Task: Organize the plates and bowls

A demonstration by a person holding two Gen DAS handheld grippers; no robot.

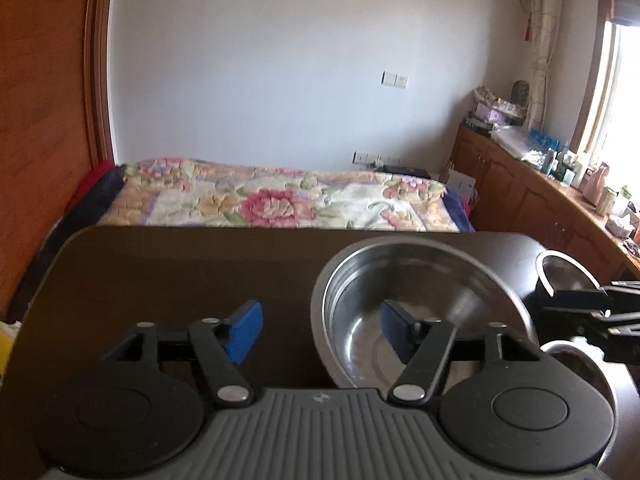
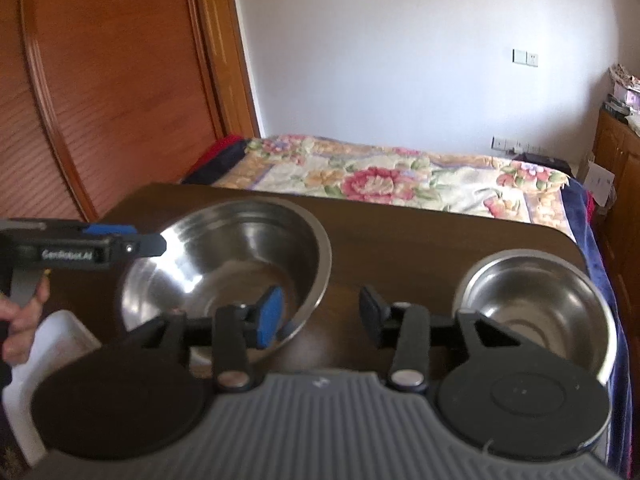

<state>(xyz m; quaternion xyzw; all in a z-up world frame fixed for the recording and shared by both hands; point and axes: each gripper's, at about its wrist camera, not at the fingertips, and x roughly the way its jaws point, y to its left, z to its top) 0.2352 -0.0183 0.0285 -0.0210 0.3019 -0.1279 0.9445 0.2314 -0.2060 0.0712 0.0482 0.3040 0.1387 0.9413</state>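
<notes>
A large steel bowl stands on the dark table. My left gripper is open, its right blue pad inside the bowl and its left pad outside, so the bowl's left rim lies between the jaws untouched. In the right wrist view the same bowl has its right rim between the jaws of my open right gripper, with the left pad over the bowl's inside. A smaller steel bowl sits to the right. The left gripper shows at the bowl's far-left rim, held by a hand.
A white tray lies at the table's near left corner. A bed with a floral quilt is just past the table's far edge. Another round pale rim shows at the lower right, below the right gripper.
</notes>
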